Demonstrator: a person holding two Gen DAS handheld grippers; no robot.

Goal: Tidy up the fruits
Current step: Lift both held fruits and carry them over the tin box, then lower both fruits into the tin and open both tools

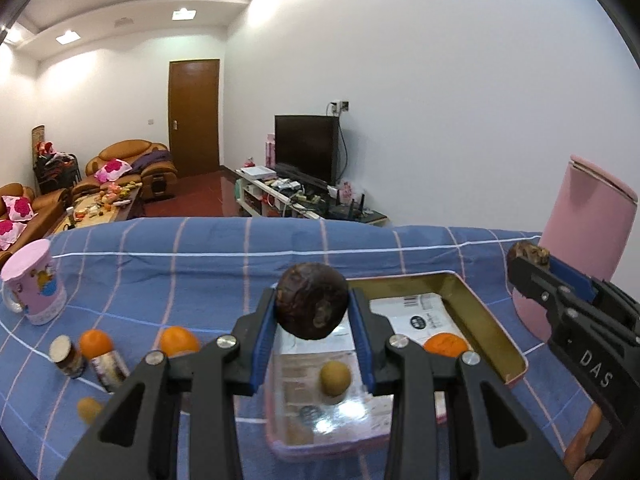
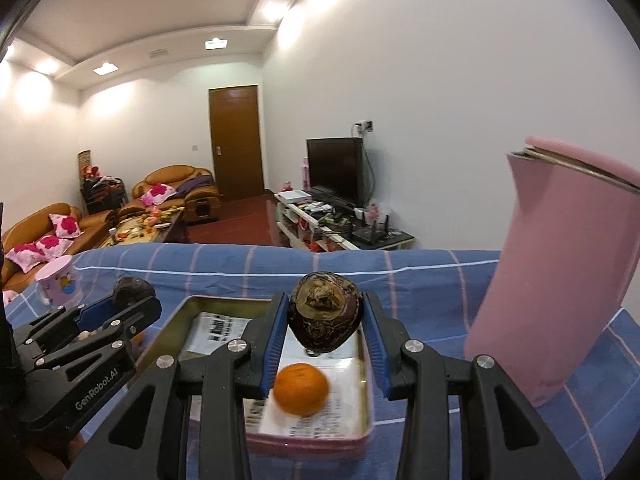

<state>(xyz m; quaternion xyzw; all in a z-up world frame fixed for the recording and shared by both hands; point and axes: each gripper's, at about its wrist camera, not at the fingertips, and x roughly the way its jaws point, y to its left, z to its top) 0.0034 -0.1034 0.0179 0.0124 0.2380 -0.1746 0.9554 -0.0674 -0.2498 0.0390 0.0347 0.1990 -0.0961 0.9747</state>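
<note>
Your left gripper (image 1: 312, 312) clenches a dark brown fruit (image 1: 313, 301) between its blue pads, held above a clear box (image 1: 320, 412) with a small yellow-brown fruit (image 1: 335, 378) inside. Your right gripper (image 2: 325, 320) grips a second dark fruit (image 2: 325, 311), stem end facing you, above the tin tray (image 2: 360, 428), where an orange (image 2: 301, 389) lies on printed paper. On the blue checked cloth (image 1: 200, 272), two oranges (image 1: 95, 343) sit to the left beside two small jars (image 1: 68, 356); a pink mug (image 1: 34, 280) stands far left and a pink jug (image 2: 560, 280) far right.
</note>
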